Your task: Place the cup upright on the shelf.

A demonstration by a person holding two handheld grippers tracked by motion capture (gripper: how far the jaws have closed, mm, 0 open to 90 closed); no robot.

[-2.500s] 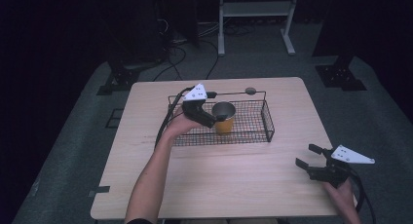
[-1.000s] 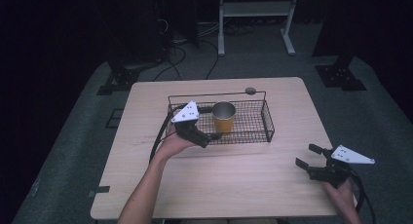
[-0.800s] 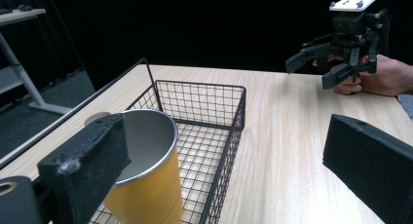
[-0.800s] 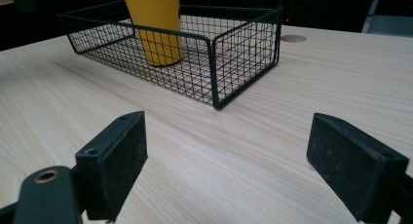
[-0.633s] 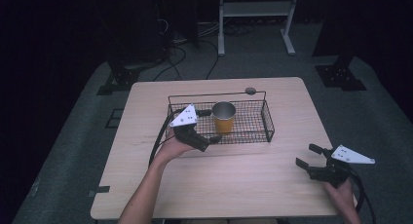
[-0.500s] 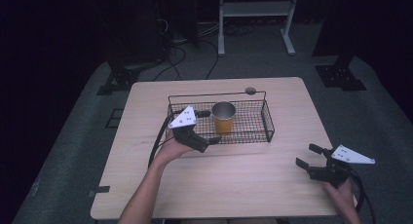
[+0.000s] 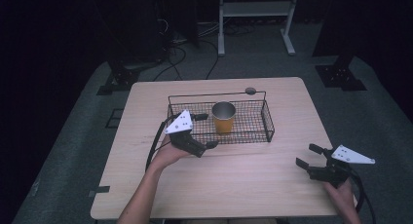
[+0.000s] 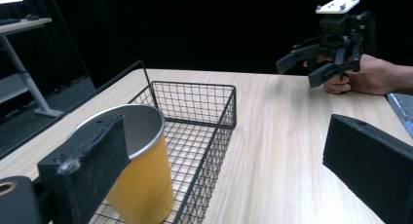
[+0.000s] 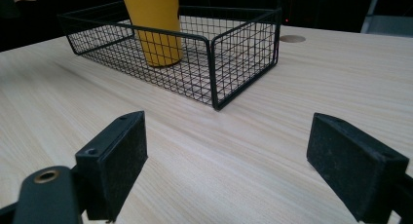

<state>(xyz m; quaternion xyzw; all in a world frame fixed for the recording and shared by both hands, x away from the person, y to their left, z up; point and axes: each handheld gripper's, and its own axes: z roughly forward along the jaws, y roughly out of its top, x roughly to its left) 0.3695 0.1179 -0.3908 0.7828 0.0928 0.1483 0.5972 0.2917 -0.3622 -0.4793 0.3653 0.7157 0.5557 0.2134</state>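
1. A yellow cup [image 7: 224, 118] with a silvery metal rim and inside stands upright in a black wire basket [image 7: 258, 135] at the centre of the high view, on a pale wooden bench [image 7: 253, 180].
2. The cup sits left of the basket's middle, open mouth up.
3. The left gripper [image 7: 200, 131], held in a hand [image 7: 168, 155] at centre left of the high view, hovers at the basket's near left corner, jaws spread wide and holding nothing.
4. The right gripper [image 7: 308, 156], at the lower right, is well apart from the basket, jaws likewise wide and empty.
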